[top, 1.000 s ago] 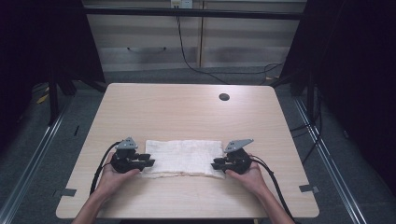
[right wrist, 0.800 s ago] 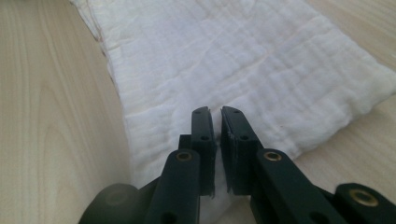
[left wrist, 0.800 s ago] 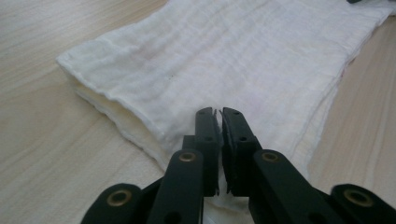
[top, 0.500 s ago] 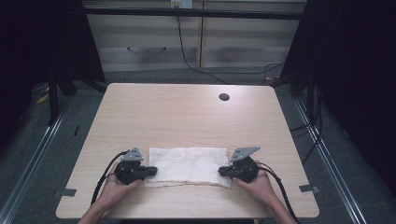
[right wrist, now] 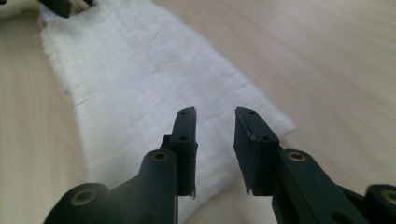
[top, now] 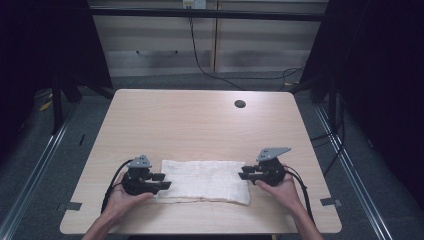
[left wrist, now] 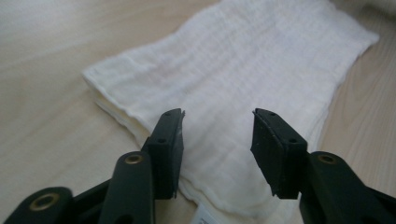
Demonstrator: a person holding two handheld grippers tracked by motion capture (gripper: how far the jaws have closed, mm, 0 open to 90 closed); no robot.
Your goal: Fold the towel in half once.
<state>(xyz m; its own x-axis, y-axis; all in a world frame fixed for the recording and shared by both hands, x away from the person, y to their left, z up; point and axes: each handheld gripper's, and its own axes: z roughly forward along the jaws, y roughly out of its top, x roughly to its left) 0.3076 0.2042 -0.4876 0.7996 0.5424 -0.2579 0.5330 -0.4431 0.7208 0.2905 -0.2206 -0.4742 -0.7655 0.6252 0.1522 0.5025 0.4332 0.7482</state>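
A folded white towel (top: 205,181) lies flat on the wooden table (top: 200,125), near the front edge, its long side running left to right. My left gripper (top: 161,181) sits at the towel's left end. In the left gripper view it (left wrist: 217,116) is open, both jaws just above the towel (left wrist: 243,70) with nothing between them. My right gripper (top: 245,175) is at the towel's right end. It (right wrist: 215,113) is open too, over the towel's (right wrist: 140,79) corner. The other gripper's (right wrist: 60,4) jaw tips show at the towel's far end.
A dark round hole (top: 240,104) sits in the tabletop at the back right. Grey tape marks (top: 72,205) (top: 331,202) lie near the front corners. Cables trail from both grippers over the front edge. Metal rails run on the floor on either side.
Both grippers drew the towel toward the front edge, and it now lies lower and flatter. The jaws now stand open at its ends.
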